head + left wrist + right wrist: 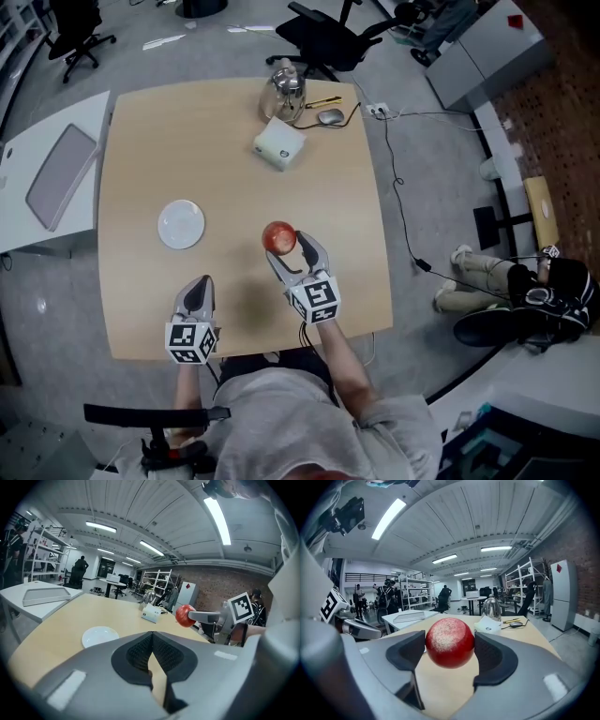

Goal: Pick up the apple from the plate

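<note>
The red apple point(278, 237) is held above the wooden table, clamped between the two jaws of my right gripper point(292, 251). In the right gripper view the apple point(449, 642) fills the gap between the dark pads point(493, 657). The small white plate point(181, 224) lies bare on the table, to the left of the apple. My left gripper point(198, 296) hovers near the table's front edge, below the plate, its jaws pressed together with nothing between them. From the left gripper view the plate point(100, 636) sits ahead and the apple point(185, 615) is off to the right.
At the table's far side stand a white box point(279, 143), a metal kettle point(284, 89), a mouse point(330, 116) and a pencil. A white side table point(37, 202) with a grey tray point(60, 175) stands to the left. Office chairs and cables are beyond.
</note>
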Motion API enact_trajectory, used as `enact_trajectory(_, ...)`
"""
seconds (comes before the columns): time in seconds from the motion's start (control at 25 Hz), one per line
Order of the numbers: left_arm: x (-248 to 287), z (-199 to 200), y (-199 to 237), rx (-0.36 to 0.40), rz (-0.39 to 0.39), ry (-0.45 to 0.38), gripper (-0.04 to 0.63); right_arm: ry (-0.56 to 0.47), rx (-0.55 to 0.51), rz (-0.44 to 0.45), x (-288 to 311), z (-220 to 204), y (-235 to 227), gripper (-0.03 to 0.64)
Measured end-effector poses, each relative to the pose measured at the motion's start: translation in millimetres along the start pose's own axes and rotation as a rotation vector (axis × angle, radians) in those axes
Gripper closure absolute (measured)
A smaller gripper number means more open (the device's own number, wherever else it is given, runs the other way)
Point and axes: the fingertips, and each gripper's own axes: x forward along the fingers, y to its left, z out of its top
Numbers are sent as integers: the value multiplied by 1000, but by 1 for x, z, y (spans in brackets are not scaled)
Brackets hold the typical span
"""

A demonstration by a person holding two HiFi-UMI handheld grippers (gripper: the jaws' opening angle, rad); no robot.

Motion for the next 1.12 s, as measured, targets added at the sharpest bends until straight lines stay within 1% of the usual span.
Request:
enact_trajectory(0.32, 17, 5, -33, 36, -42, 12, 575, -11, 18, -88, -31, -6, -46, 282)
enact_trajectory(0.6, 32, -1, -59, 37, -51, 30, 575, -1, 29, -138, -43, -18, -88, 282)
enact_trajectory(0.76, 41, -6, -70, 38, -44, 45, 575, 2, 33, -146, -45, -23, -110, 282)
enact_trajectory(0.92, 63, -17, -92, 41, -30, 50, 575, -2, 39, -137, -48, -36, -144, 282)
enact_trajectory(1.12, 65, -8, -95, 35, -18, 59, 575, 12, 49, -141, -43, -32, -156, 282)
